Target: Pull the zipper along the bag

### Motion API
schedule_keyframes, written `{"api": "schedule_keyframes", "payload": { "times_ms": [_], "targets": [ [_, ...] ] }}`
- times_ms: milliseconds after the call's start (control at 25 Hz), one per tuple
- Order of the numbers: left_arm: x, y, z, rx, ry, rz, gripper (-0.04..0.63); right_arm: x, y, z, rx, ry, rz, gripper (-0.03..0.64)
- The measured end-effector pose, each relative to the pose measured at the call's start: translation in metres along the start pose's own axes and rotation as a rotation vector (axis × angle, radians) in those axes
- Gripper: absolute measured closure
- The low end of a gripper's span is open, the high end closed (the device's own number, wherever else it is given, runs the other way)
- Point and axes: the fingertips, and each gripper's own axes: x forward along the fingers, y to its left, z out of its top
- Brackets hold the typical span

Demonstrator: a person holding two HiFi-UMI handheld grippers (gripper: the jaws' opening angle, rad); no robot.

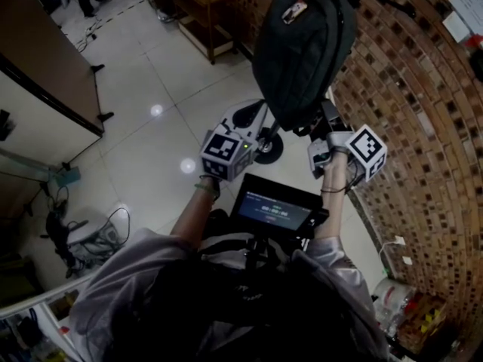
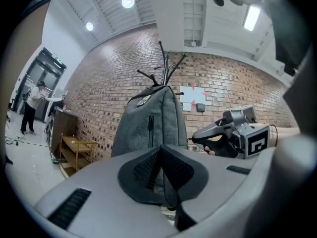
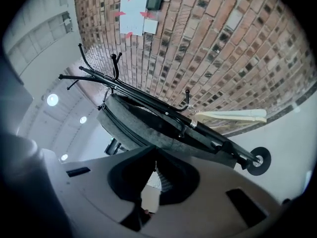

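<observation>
A dark grey backpack (image 1: pixel 302 51) hangs from a black coat rack (image 1: pixel 266 143) against the brick wall. In the left gripper view the backpack (image 2: pixel 148 128) shows a vertical zipper on its front pocket. My left gripper (image 1: pixel 264 133) is at the bag's lower edge; its jaws (image 2: pixel 161 152) are shut with grey bag fabric between the pads. My right gripper (image 1: pixel 315 134) is at the bag's bottom right, also seen from the left (image 2: pixel 198 137). In its own view the right gripper (image 3: pixel 156 165) is shut just under the backpack (image 3: pixel 143 128); I cannot make out anything pinched.
A curved brick wall (image 1: pixel 423 127) is close on the right. The rack's pole (image 3: pixel 203 131) and wheeled base lie under the bag. A wooden shelf (image 1: pixel 204 6) stands beyond it. A dark screen (image 1: pixel 272 210) sits at my chest. A person (image 2: pixel 32 108) stands far left.
</observation>
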Motion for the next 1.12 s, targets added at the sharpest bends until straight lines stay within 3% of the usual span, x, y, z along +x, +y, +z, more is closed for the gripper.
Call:
{"api": "schedule_keyframes", "payload": {
  "times_ms": [1120],
  "targets": [
    [-0.016,0.016,0.001,-0.019,0.005,-0.103,0.588,-0.003,0.055,0.023,-0.004,-0.083,-0.040,0.611]
  ]
}}
